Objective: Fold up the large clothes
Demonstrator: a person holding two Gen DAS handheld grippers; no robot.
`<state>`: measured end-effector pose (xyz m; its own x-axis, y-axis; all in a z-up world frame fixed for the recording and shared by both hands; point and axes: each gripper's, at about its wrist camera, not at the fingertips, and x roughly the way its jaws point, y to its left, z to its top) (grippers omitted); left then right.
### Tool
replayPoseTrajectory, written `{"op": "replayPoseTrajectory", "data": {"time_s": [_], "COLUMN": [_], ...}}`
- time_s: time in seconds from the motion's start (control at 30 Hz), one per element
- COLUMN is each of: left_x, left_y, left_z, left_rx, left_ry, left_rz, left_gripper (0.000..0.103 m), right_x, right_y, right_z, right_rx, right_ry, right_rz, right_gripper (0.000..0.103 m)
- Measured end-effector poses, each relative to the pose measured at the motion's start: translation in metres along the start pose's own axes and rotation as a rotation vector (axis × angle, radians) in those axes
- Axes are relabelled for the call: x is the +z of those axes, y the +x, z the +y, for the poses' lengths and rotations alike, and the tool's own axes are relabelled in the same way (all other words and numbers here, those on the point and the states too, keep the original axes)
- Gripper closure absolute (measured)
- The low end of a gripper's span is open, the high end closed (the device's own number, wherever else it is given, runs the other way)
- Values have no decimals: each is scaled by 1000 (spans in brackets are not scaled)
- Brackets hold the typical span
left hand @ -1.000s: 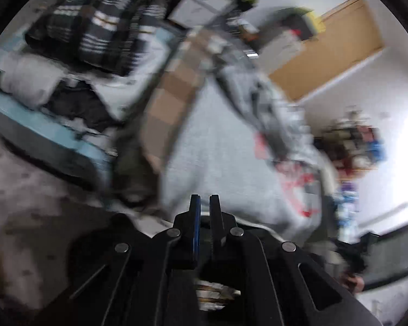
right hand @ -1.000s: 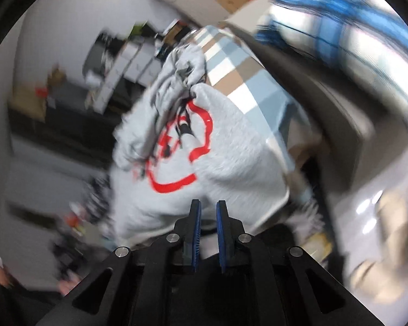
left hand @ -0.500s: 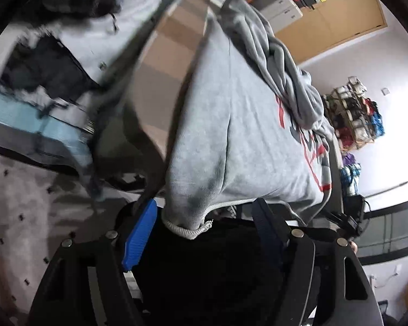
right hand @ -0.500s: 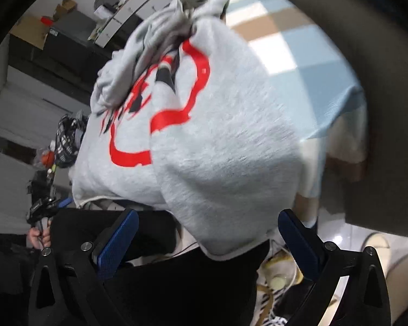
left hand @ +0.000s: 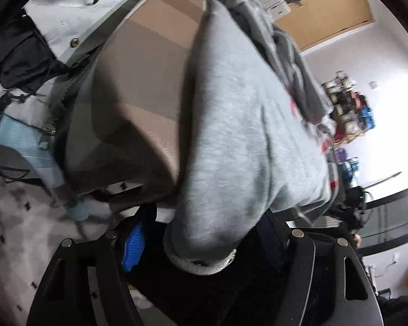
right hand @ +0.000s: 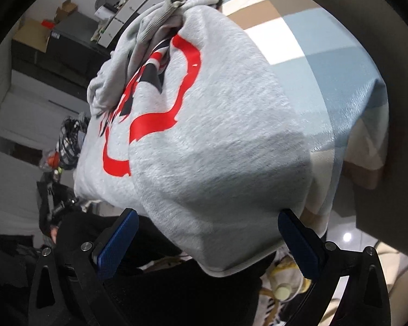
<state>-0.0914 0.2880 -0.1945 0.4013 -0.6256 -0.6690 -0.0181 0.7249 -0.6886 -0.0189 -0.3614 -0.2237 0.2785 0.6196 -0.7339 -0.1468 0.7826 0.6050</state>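
Left wrist view shows one grey sweatshirt (left hand: 239,125) draped over the edge of a surface covered by one checked cloth (left hand: 149,62) of brown and pale squares, with its ribbed hem corner (left hand: 201,260) hanging down between the two fingers of the left gripper (left hand: 204,244). Those jaws stand wide apart; only one blue pad (left hand: 133,247) is visible, the other side hidden by fabric. Beside the table lies a pile of other garments (left hand: 57,27), white, black and pale blue. In the right wrist view the same sweatshirt (right hand: 217,146) carries one red printed outline (right hand: 155,100) and its bunched upper part (right hand: 176,2) sits on the blue-and-tan checked cloth (right hand: 326,65). The right gripper (right hand: 206,247) is spread open too, both of its two blue pads (right hand: 117,247) showing, with the second hem corner drooping between them, not pinched.
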Motion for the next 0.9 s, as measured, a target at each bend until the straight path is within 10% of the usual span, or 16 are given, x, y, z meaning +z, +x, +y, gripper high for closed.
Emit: {"op": "replayPoseTrajectory", "data": {"time_s": [0.2, 0.37, 0.9], "left_x": [-1, -9, 9], "left_y": [-11, -14, -56], "left_z": [-11, 6, -49], "left_rx": [-121, -154, -342], "left_ry": [41, -35, -102], "left_rz": [-50, -9, -83], "left_gripper": [37, 97, 101], "right_x": [3, -1, -17], "right_y": [0, 0, 9], "right_z": [-6, -9, -41], "right_rx": [15, -7, 63], "right_ry": [11, -14, 13], "right_rz": [-8, -18, -41], "right_gripper": [0, 0, 0]}}
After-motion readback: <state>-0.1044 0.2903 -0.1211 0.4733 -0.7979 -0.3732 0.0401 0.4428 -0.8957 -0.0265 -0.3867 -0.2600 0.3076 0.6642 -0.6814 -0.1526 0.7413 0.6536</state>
